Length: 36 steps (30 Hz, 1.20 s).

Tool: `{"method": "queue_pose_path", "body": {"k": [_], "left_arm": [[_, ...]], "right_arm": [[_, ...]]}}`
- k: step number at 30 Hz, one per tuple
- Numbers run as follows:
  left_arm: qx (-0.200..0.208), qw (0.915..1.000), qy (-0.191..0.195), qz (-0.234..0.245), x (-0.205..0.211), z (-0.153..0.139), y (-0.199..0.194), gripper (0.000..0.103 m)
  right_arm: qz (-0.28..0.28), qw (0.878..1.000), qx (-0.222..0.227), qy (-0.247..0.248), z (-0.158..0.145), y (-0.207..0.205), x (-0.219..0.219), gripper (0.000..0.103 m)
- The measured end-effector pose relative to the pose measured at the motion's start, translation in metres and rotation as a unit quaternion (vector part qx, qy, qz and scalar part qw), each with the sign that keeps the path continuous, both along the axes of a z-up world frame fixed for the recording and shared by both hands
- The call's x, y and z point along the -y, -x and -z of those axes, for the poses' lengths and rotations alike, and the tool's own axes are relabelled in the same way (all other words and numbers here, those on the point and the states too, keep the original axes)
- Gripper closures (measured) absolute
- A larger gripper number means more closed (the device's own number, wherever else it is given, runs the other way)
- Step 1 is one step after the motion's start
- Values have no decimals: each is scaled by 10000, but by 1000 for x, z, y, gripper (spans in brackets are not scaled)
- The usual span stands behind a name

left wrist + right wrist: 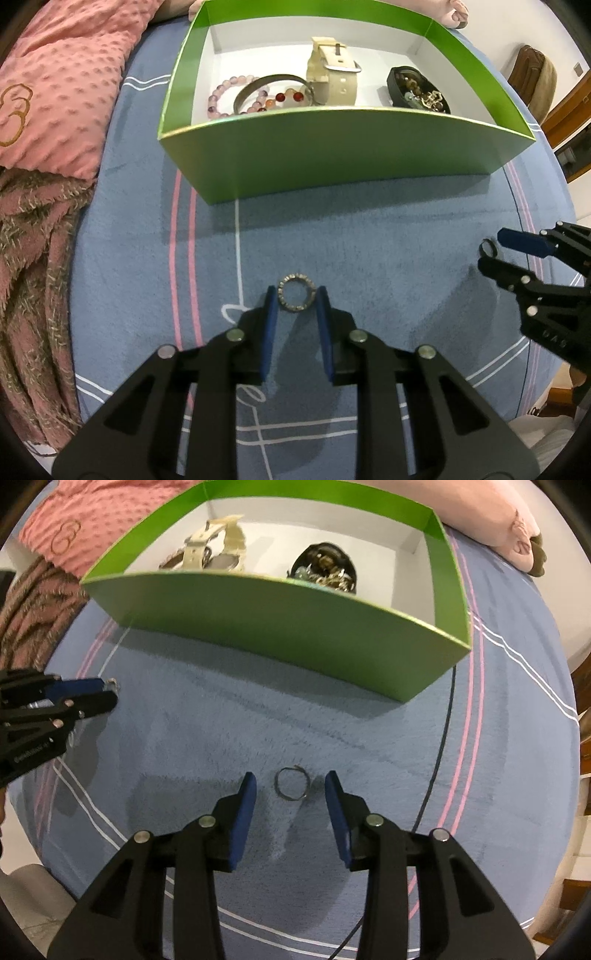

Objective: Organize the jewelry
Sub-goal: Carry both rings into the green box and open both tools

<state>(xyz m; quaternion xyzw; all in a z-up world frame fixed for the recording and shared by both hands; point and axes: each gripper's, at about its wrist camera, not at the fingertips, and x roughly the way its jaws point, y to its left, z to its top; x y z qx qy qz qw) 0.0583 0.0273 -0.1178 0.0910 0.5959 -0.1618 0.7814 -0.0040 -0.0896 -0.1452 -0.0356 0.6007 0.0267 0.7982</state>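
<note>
A studded silver ring sits between the blue pads of my left gripper, which is shut on it just above the blue blanket. A thin wire ring lies on the blanket between the tips of my open right gripper, untouched. A green box stands ahead; it holds a bead bracelet, a metal bangle, a cream watch strap and a black dish of small jewelry. The right gripper also shows in the left wrist view, the left gripper in the right wrist view.
A pink dotted blanket and a fuzzy pink throw lie to the left of the box. A pink pillow lies behind the box. The blue blanket has pink and white stripes.
</note>
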Motion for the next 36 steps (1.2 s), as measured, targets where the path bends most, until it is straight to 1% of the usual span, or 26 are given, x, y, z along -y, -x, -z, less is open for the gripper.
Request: {"method": "queue_pose_path", "body": {"k": [1,3,5,7,10,13,17,20,24,26,29,36], "left_arm": [[3,10000,5,2,0,0,0,82],[9,10000,17,-1,0,0,2,82],[9,10000,41,-9,0,1,2,82],[-14,9999,101,-34,-3,1,1,82],[-30,9998,147,-105,-9,0,0,82],[42,9997,183,-146,-15,-7,1,82],[250,9991,331,-129,-20,-30,3,82],[424,9982,415,-104,-22,-47,3,82],[653,9965,515,-61,-20,-72,-2,82],[714,9961,516,-47,-17,-80,-4,82],[725,9960,525,-7,-16,-82,-7,82],[601,9973,413,97,-6,-67,1,82]], "right_arm": [[-13,10000,17,11,0,1,-1,66],[-34,10000,27,0,-1,0,-1,71],[-41,10000,30,-12,-2,0,-1,82],[-36,10000,36,-43,-2,4,-1,84],[-52,9999,38,-98,-4,5,-3,84],[-76,9998,130,-152,-16,12,-4,84],[-163,9992,277,-218,-33,12,-3,84],[-237,9981,430,-370,-49,12,-6,84],[-348,9967,625,-388,-67,10,-8,84],[-361,9967,633,-362,-69,9,-8,84],[-356,9972,547,-356,-63,9,-9,84],[-260,9985,326,-350,-42,7,-13,84]]}}
